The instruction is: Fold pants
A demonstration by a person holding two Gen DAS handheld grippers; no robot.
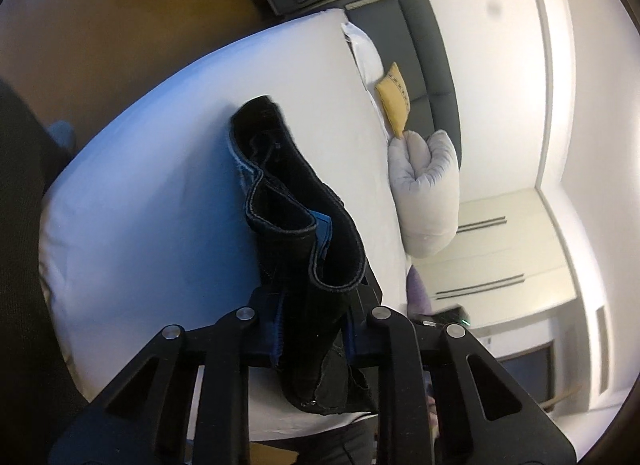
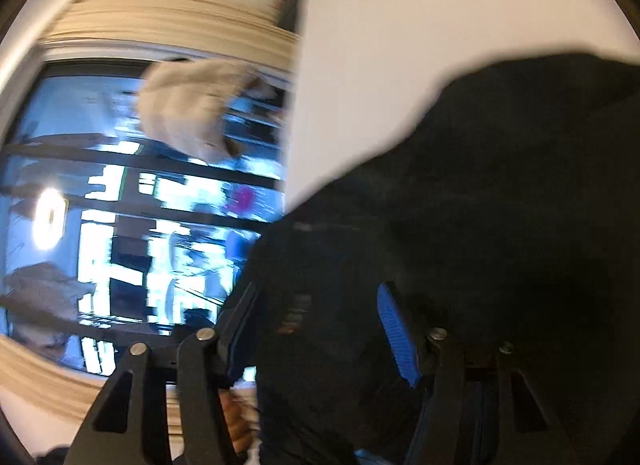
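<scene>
2 claws grip the pants (image 1: 304, 201): the left claw (image 1: 316, 325) is clamped on bunched cloth over the bed (image 1: 160, 185); the right claw (image 2: 320, 329) stands apart, cloth between its fingers.

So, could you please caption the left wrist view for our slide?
Left tongs clamp bunched black pants above a white bed.

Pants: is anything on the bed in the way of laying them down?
Nothing visible. The left gripper holds the pants over bare white bed; the pillows sit off at the headboard edge, clear of the open area.
</scene>
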